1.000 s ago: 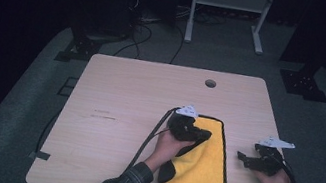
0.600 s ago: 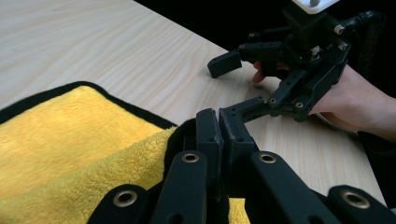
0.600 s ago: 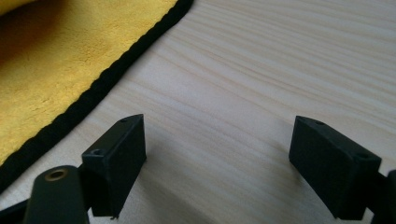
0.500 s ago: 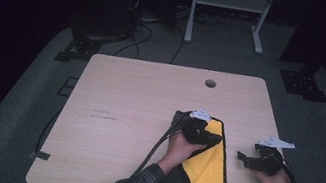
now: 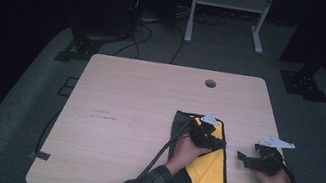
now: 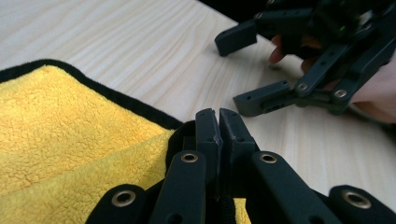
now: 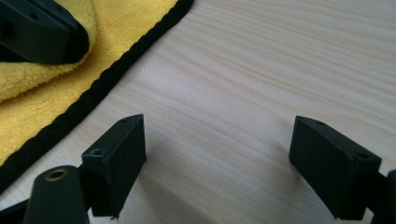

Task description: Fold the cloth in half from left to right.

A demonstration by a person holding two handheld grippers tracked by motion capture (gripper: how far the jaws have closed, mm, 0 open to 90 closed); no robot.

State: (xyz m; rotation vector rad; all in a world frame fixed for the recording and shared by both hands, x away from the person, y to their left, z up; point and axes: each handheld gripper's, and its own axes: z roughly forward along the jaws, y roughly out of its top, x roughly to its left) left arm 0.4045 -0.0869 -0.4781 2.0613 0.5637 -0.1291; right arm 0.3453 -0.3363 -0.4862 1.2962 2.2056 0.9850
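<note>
The yellow cloth (image 5: 208, 168) lies partly folded on the near right part of the tabletop (image 5: 131, 116), its black-edged hem pinched in the tightly closed left claw (image 6: 218, 122), while just right of the cloth the right claw (image 7: 217, 163) rests wide open, holding nothing.

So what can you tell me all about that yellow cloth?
The yellow cloth looks soft and fluffy, like a towel, with a black border and a small black loop at its near corner. It lies on the wooden table, near the front right. One side is folded over onto the rest, showing a dark underside. The left gripper is shut on the black edge of that folded part. The right gripper is open, beside the cloth, not touching it.
</note>
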